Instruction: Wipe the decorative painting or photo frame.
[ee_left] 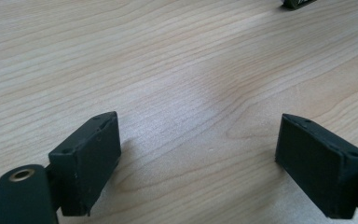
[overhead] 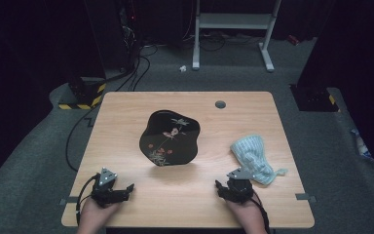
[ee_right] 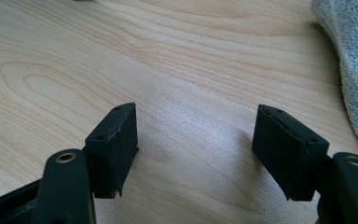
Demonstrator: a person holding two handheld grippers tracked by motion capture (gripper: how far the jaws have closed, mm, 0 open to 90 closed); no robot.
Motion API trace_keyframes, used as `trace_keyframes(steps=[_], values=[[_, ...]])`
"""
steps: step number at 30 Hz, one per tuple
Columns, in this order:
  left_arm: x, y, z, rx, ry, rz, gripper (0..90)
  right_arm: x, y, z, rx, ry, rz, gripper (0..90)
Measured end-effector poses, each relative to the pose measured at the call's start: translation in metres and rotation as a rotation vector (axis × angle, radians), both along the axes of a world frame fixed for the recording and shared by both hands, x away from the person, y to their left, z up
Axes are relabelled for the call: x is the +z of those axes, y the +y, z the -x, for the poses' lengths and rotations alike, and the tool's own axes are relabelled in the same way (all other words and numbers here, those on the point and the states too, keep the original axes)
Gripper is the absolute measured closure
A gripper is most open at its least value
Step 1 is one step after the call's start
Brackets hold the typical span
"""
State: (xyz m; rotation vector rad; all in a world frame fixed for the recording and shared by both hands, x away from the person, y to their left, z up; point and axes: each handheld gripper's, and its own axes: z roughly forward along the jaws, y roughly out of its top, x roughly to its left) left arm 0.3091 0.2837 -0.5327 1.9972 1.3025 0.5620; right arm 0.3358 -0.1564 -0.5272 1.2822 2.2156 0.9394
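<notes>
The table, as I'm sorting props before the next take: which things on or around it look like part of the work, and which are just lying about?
Part of the work, most likely:
black lacquer tray with flower pattern
light blue cloth beside the right gripper
left gripper, open, empty

Just lying about:
white stand behind the table
cables on the floor
crumpled white scrap

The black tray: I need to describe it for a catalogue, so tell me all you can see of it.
The black tray is glossy, like lacquer, with a wavy, lobed outline and a raised rim. Its face carries painted flowers and thin stems in red, pink and pale tones. It lies flat near the middle of the wooden table, face up, turned slightly askew. Nothing touches it but the table; both grippers and the cloth lie apart from it.
</notes>
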Motion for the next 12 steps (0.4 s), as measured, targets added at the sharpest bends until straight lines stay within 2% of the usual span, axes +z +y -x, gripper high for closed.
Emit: trace_keyframes(steps=[4, 12], values=[[0.0001, -0.0005, -0.0048, -0.008, -0.004, -0.002, 17.7, -0.0001, 0.0002, -0.0002, 0.002, -0.001, 0.001, 30.9], [0.0002, -0.0004, -0.005, -0.012, -0.004, -0.003, 18.6, 0.0, 0.0007, -0.0003, -0.002, -0.002, 0.001, 31.2]])
